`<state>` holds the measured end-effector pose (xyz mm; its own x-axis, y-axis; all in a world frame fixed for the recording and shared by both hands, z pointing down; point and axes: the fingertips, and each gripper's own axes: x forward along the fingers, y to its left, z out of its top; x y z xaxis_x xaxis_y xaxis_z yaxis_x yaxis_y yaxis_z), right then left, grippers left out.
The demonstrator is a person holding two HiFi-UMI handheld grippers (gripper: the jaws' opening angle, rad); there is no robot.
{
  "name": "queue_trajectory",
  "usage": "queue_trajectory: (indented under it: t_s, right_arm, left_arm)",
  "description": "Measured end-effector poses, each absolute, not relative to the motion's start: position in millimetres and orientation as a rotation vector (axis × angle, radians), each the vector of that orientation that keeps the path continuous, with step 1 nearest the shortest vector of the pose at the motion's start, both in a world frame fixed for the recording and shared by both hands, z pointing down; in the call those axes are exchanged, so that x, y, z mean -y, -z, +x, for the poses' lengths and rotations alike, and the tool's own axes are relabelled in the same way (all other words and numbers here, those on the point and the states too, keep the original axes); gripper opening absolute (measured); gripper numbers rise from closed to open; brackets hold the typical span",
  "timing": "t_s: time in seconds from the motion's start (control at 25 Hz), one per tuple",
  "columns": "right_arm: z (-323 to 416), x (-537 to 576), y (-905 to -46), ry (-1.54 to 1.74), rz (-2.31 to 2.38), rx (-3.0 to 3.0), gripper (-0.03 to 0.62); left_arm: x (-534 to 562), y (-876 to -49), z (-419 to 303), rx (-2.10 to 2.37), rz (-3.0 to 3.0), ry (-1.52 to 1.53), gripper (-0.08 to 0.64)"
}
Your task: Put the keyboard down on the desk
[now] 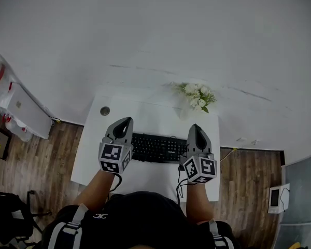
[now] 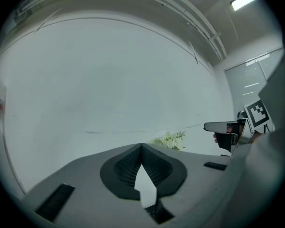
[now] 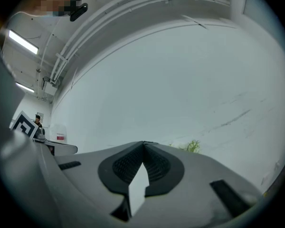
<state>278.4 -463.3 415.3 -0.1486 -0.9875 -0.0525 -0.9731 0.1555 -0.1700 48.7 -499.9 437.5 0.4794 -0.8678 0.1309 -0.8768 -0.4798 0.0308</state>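
Head view:
- The keyboard (image 1: 158,148) lies flat on the white desk (image 1: 145,110), long side running 9 to 3 o'clock, about mid-desk. We judge it already set down.
- The left gripper (image 1: 125,122) sits over the keyboard's 9 o'clock end and the right gripper (image 1: 196,128) over its 3 o'clock end. How high they hang above the keys we cannot tell.

Tongs: in each gripper view the two jaws are pressed together at the tips with nothing between them. Only the pale wall shows ahead. Neither gripper pinches the keyboard.

Around the keyboard:
- The flowers (image 1: 198,95) stand at 1 o'clock from it, near the far edge of the desk.
- A small round object (image 1: 104,110) lies at 10 o'clock, well apart.
- A dark cable (image 1: 179,187) loops at 5 o'clock, just beside the right forearm.

What could go wrong, as we judge it:
- The cable is the main worry. If the right arm pulls back toward 6 o'clock with the loop caught on it, the keyboard could be dragged or skewed toward the near edge.
- If either gripper drops while over the keyboard's ends, its closed tips could strike the keys or tip one end up.
- A shove toward 12 or 1 o'clock could slide the keyboard into the flowers and topple them.
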Motion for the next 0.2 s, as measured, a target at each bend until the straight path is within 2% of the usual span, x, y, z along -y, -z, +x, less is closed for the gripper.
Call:
queue_trajectory:
  t_s: [0.2]
  right_arm:
    - [278.4,468.4,-416.8,0.146,-1.939,-2.27,0.003]
  left_arm:
    - [505.1,-437.8,48.4,1.544,2.618,-0.14,0.003]
